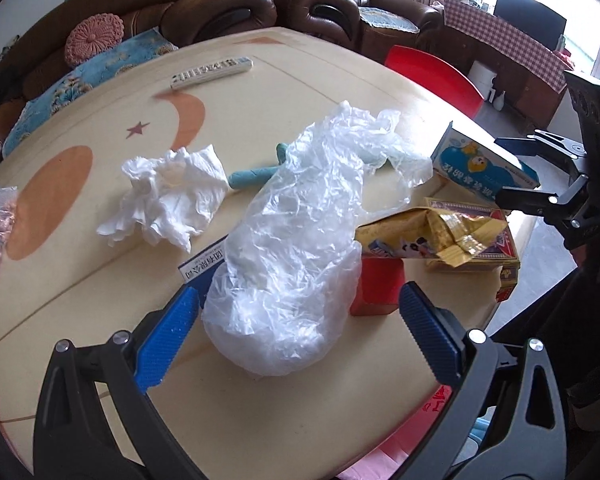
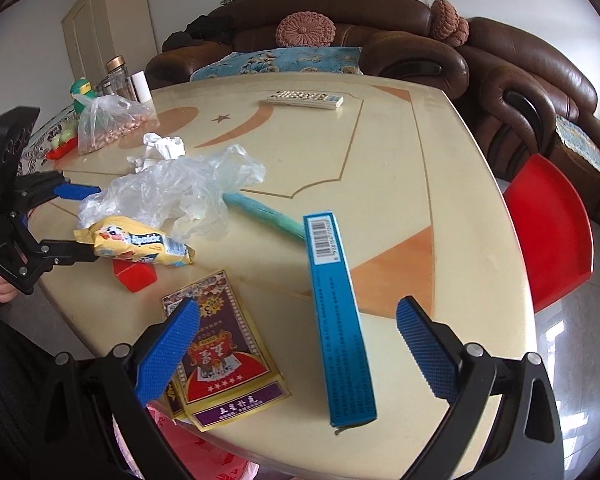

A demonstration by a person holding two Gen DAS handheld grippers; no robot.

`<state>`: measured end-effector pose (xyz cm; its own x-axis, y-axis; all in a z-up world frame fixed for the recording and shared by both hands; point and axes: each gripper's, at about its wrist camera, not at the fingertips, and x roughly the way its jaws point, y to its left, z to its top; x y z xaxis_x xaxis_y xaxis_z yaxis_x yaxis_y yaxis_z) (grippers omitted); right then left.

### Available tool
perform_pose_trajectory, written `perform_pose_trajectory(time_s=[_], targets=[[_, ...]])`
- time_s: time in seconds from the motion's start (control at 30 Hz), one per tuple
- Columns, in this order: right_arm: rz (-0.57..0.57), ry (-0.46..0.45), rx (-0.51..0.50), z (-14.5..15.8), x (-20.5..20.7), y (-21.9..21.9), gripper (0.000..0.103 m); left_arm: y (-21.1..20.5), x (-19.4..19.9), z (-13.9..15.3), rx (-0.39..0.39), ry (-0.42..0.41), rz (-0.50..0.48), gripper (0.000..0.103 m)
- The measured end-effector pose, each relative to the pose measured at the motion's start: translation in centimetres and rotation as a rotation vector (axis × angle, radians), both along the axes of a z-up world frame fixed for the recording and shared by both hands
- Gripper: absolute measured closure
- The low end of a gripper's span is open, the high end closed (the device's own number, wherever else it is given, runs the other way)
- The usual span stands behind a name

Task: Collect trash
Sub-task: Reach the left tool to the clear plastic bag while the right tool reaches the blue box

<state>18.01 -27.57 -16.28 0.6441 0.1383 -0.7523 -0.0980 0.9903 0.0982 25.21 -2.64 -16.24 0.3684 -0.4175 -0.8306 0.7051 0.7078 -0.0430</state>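
A crumpled clear plastic bag (image 1: 300, 240) (image 2: 172, 192) lies on the cream table (image 1: 100, 280) between the spread fingers of my left gripper (image 1: 299, 292) (image 2: 88, 222), which is open. Beside the bag are a crumpled white tissue (image 1: 172, 196) (image 2: 162, 150), a torn yellow snack wrapper (image 1: 432, 236) (image 2: 140, 244) over a small red box (image 1: 378, 288) (image 2: 134, 274), and a teal roll (image 1: 252, 176) (image 2: 264, 212). My right gripper (image 2: 299, 306) (image 1: 512, 172) is open around a long blue carton (image 2: 336, 320) (image 1: 480, 168), touching neither side.
Playing-card boxes (image 2: 228, 356) (image 1: 488, 256) lie at the near edge. A remote (image 2: 306, 100) (image 1: 212, 72) sits far back, and a bag of peanuts (image 2: 108, 124) is at the left. A red chair (image 2: 552, 232) and a brown sofa (image 2: 380, 40) border the table.
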Motion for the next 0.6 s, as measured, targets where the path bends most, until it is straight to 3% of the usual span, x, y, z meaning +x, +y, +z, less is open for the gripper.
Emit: perform_pose_trajectory(time_s=[0.23,0.37,0.6], targets=[[-0.021,-0.004,-0.007,-0.7,0.3,-0.6,0.007,0.5,0.7,-0.3,-0.047,0.031,0.008,0.005],[-0.022,-0.003,-0.008,-1.4,0.5,-0.7,0.007,0.0,0.8,-1.0,-0.014,0.05,0.014,0.006],[-0.029,0.007,-0.005,-2.1,0.8,-0.7,0.014,0.2,0.7,-1.1,-0.023,0.069,0.018,0.022]])
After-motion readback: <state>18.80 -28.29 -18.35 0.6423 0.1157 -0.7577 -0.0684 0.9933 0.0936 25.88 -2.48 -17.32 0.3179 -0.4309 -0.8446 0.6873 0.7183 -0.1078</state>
